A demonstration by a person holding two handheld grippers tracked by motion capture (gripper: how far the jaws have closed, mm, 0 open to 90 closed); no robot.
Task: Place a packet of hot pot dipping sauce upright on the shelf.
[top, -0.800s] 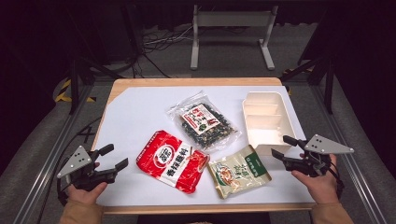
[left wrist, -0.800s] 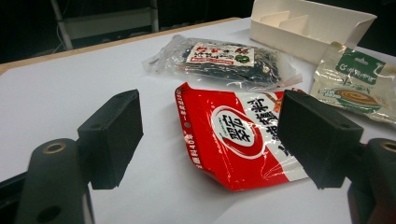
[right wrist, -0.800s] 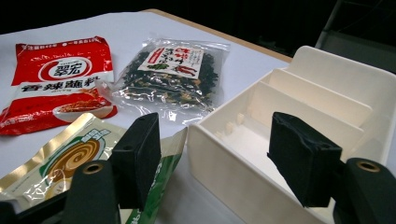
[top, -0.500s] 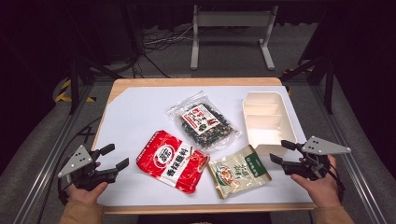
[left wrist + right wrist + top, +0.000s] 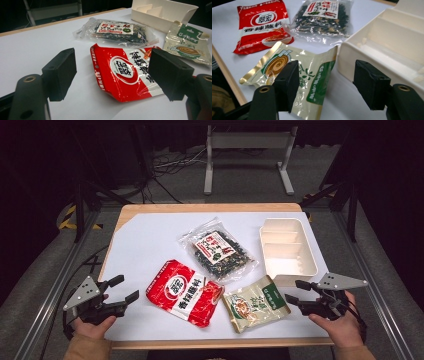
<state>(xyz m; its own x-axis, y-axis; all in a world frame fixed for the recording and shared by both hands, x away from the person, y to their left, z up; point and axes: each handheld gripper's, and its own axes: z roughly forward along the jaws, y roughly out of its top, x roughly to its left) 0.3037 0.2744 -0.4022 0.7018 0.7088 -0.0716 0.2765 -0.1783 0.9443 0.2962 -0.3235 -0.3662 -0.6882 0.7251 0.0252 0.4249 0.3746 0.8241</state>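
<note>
Right gripper (image 5: 295, 290), jaws wide apart and empty, sits near the table's front edge just beside the glossy green-and-cream foil pouch (image 5: 255, 302); the right gripper view shows its swirl motif and its curled corner against the white compartmented plastic tray (image 5: 384, 47). Left gripper (image 5: 123, 288), likewise open and empty, faces the crinkled red plastic seasoning packet (image 5: 125, 72), with the clear bag of dark dried food (image 5: 217, 251) farther back.
</note>
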